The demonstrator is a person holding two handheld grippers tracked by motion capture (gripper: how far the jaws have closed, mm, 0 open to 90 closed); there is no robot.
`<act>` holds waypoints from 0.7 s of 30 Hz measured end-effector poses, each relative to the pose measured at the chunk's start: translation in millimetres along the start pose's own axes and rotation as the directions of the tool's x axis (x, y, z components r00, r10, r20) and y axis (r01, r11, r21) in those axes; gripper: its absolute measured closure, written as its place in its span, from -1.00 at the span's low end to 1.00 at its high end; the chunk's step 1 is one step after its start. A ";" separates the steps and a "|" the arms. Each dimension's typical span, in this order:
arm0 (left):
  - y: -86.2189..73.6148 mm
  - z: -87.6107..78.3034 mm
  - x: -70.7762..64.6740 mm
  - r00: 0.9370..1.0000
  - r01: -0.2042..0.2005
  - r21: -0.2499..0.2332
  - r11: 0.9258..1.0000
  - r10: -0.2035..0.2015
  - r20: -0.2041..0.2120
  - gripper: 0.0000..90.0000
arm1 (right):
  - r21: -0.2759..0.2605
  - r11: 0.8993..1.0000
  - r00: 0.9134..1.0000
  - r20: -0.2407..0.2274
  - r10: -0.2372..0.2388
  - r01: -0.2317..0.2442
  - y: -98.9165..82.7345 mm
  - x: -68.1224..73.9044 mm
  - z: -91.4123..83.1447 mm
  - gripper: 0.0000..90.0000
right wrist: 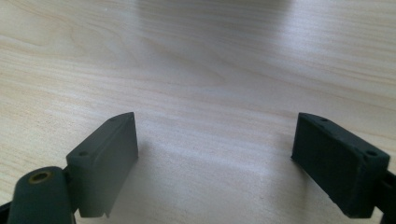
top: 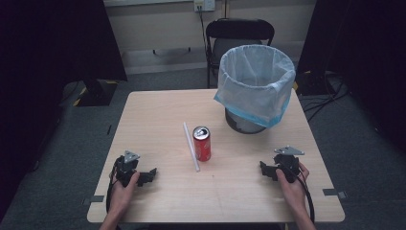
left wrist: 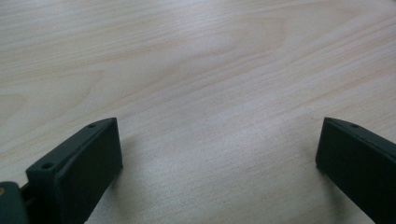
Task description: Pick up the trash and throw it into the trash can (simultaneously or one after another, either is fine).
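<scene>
I see the tabletop (top: 143, 110) with a lined waste bin (top: 253, 86) at the far right, a red soda can (top: 201, 143) upright at the middle, and a white straw (top: 191, 146) just left of it, long axis running near to far. Nothing is binned yet, I judge. My left gripper (top: 149, 176) and right gripper (top: 265, 171) rest near, jaws spread, empty.

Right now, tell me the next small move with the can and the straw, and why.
Probably bring the right tongs forward and inward toward the can. Both tongs rest open on the table holding nothing; the can stands upright mid-table, the straw lies just left of it, and the lined bin sits behind on the right.
</scene>
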State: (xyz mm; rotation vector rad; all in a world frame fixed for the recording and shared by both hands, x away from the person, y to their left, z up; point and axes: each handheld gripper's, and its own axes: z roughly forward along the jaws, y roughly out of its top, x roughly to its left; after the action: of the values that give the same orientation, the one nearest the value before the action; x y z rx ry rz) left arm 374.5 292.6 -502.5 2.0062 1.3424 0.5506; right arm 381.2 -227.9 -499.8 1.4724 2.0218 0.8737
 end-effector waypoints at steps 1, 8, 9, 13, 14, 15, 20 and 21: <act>0.0 -0.1 0.2 1.000 -0.003 0.003 1.000 0.003 0.000 -1.00 | 0.000 1.000 1.000 0.000 0.000 0.000 0.0 0.0 0.0 -0.70; 0.1 0.0 -0.1 1.000 -0.001 0.002 1.000 0.001 -0.002 -1.00 | 0.000 1.000 1.000 0.000 0.000 0.000 0.0 0.0 0.0 -0.70; 0.1 -0.1 0.1 1.000 -0.003 0.003 1.000 0.003 -0.002 -1.00 | 0.000 1.000 1.000 0.000 0.001 -0.001 0.0 0.1 0.0 -0.70; 0.2 -0.1 0.0 1.000 -0.003 0.004 1.000 0.003 -0.002 -1.00 | 0.000 1.000 1.000 0.002 0.002 -0.002 -0.1 0.2 -0.2 -0.70; 0.2 -0.1 0.0 1.000 -0.003 0.004 1.000 0.003 -0.002 -1.00 | 0.000 1.000 1.000 0.002 0.002 -0.002 -0.1 0.2 -0.2 -0.70; 0.2 -0.1 0.0 1.000 -0.002 0.003 1.000 0.002 -0.002 -1.00 | 0.001 1.000 1.000 0.002 0.001 -0.001 0.2 0.7 -0.4 -0.69; 0.2 -0.1 0.1 1.000 -0.002 0.003 1.000 0.002 -0.002 -1.00 | 0.024 1.000 0.999 -0.036 -0.014 0.015 1.3 1.2 -3.9 -0.65; 0.1 0.0 -0.2 1.000 0.001 0.001 1.000 -0.001 -0.002 -1.00 | 0.025 0.999 0.999 -0.046 -0.019 0.020 1.4 1.8 -4.5 -0.61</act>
State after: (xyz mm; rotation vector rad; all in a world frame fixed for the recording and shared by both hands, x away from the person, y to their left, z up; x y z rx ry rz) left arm 374.6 292.4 -502.4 2.0057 1.3451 0.5513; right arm 378.4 -226.9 -495.8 1.4566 2.0845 0.8846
